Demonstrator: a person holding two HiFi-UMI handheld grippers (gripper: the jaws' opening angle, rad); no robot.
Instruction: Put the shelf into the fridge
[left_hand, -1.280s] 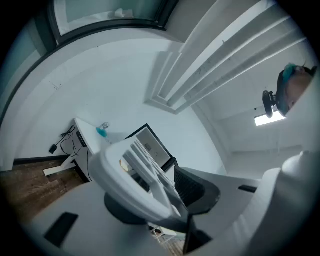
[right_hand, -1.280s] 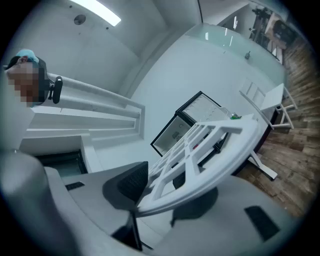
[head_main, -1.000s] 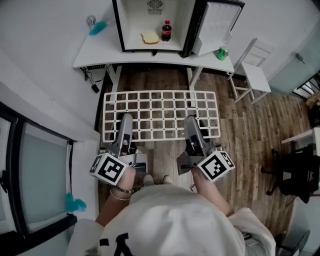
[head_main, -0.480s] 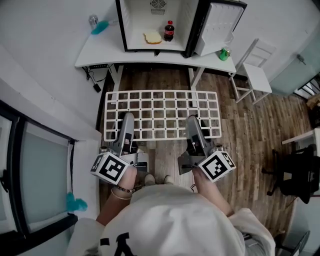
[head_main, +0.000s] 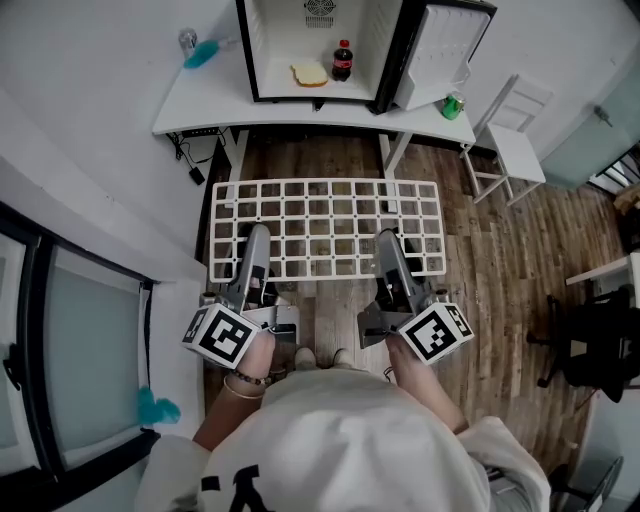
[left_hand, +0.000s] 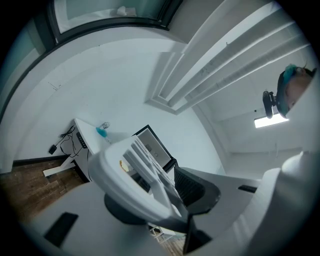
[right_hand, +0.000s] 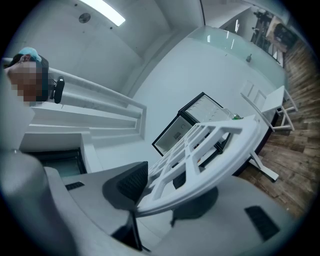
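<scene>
Person: one, in a white top (head_main: 340, 440), standing well in front of the fridge and facing it.
Grippers: two, each with one marker cube, side by side between the person and the fridge.
Left gripper (head_main: 256, 240): jaws pinching the near edge of the shelf on the side left of the fridge's opening — the edge sits between the dark pads.
Right gripper (head_main: 388, 242): jaws clamped on the same near edge, on the side below the fridge's door.
Shelf: one flat white plastic grid shelf (head_main: 325, 215) with square openings, held about level above the wooden plank floor (head_main: 480, 260); it is outside the fridge, in front of it and apart from it.
Table: one white table (head_main: 290, 112), carrying the fridge.
Fridge: one small black fridge with a white interior (head_main: 275, 45), its one door (head_main: 438, 55) swung open to the right.
Inside the fridge: one slice of bread (head_main: 311, 74) and one dark cola bottle with a red cap (head_main: 343, 60), side by side on the floor of the cavity.
Beside the fridge: one green can (head_main: 453, 105) right of the door; one teal object (head_main: 200, 53) to the left — what it is I cannot tell.
Chairs: two — one white chair (head_main: 512, 140) right of the fridge, one black office chair (head_main: 600, 345) far to the right and nearer the person.
</scene>
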